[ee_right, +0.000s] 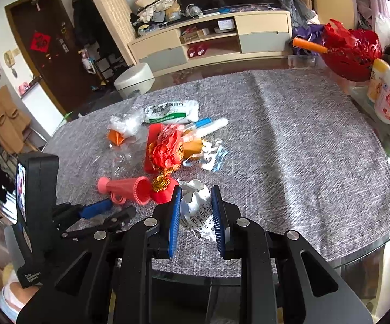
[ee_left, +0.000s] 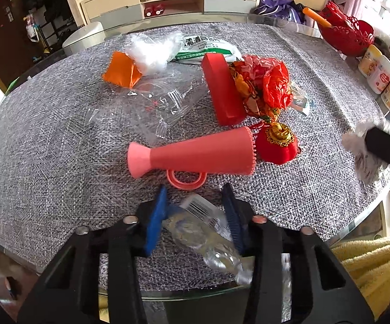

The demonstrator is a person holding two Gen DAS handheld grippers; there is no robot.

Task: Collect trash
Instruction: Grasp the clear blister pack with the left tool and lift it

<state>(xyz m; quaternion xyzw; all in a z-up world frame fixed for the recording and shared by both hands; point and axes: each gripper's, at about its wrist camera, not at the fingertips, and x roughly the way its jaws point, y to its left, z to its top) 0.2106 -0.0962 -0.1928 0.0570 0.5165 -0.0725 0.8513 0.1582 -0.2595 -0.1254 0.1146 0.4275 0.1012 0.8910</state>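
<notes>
My left gripper (ee_left: pixel 195 191) is shut on a crumpled clear plastic wrapper (ee_left: pixel 203 224) with a barcode, near the front edge of the grey tablecloth (ee_left: pixel 46 135); the wrapper's tail hangs toward the camera. My right gripper (ee_right: pixel 197 190) is shut on a crumpled white paper (ee_right: pixel 197 213) with printed text, just above the cloth. More litter lies ahead: a pink plastic horn (ee_left: pixel 195 152), a red box (ee_left: pixel 223 89), red crinkled plastic (ee_left: pixel 270 81), clear packaging (ee_left: pixel 151 102), an orange scrap (ee_left: pixel 122 70) and a white-green packet (ee_left: pixel 208 46). The left gripper (ee_right: pixel 106 210) also shows in the right wrist view.
A red ornament with a gold cap (ee_left: pixel 276 145) sits beside the horn. A red openwork basket (ee_left: pixel 346 32) and several white bottles (ee_left: pixel 378 73) stand along the right table edge. Pens (ee_right: pixel 208 127) lie in the pile. The glass rim (ee_right: pixel 370 253) is close.
</notes>
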